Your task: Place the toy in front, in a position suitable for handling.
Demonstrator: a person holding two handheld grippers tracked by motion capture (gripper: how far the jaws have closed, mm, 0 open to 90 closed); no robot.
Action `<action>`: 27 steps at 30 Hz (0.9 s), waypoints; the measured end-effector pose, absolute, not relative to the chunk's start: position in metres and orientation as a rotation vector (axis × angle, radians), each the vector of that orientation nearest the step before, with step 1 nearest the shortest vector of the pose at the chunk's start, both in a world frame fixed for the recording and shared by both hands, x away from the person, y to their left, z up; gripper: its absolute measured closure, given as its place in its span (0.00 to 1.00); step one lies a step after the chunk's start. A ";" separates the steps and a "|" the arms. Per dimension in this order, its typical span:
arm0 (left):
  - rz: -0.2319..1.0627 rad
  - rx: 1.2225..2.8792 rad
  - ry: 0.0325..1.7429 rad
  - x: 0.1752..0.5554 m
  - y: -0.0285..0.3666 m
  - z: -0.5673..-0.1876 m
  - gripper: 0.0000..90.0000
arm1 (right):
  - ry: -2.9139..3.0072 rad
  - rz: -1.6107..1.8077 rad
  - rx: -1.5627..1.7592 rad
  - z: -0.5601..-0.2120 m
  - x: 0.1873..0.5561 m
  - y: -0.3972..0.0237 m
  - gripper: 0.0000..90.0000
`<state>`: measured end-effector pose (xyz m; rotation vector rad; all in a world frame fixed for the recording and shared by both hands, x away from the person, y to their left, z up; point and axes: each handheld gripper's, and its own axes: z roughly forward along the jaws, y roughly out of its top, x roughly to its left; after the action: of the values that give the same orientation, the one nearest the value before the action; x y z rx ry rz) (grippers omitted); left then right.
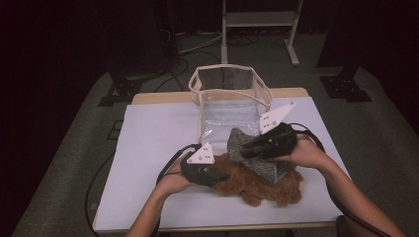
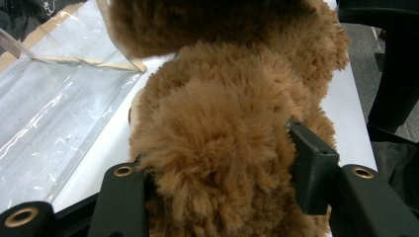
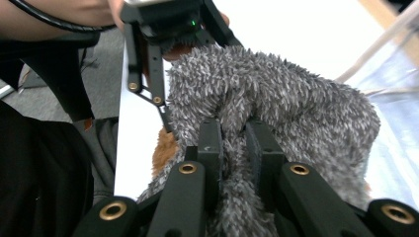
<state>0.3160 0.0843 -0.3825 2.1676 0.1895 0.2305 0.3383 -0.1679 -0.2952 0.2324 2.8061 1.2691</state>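
Brown plush and grey plush — two soft things lie heaped together on one white table (image 1: pixel 148 133), with one clear plastic bag (image 1: pixel 230 101) standing open just behind them. Two hand-held grippers work the heap, one in each of the person's hands.

On the left, the left gripper (image 1: pixel 220 176) lies low at the near-left edge of the brown furry toy (image 1: pixel 257 185). In the left gripper view its jaws stand partly apart with a thick tuft of the toy (image 2: pixel 222 148) bulging between them; the fur presses against both inner faces, so the toy is gripped there. The toy itself rests on the table, near the front edge and just right of the middle.

To the right, the right gripper (image 1: pixel 243 152) comes in from the far side, pointing leftward over the heap. Its jaws are nearly together, pinching a fold of the grey fuzzy cloth (image 3: pixel 276 94) — the cloth (image 1: pixel 249 148) drapes over the toy's top.
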 end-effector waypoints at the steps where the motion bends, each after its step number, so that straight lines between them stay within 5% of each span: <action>1: 0.229 2.165 0.189 0.316 0.085 -0.383 0.50 | 2.827 1.249 0.238 -0.301 0.342 -0.164 0.87; 8: 0.189 2.127 0.226 0.318 0.093 -0.393 0.40 | 2.918 1.163 0.360 -0.351 0.359 -0.173 0.88; 27: 0.022 2.063 0.364 0.327 0.102 -0.439 0.04 | 2.913 1.214 0.389 -0.359 0.357 -0.194 0.88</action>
<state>0.3268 0.1024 -0.4395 2.0631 0.3641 0.0218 0.3566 -0.1944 -0.3590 0.3886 2.9128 1.2143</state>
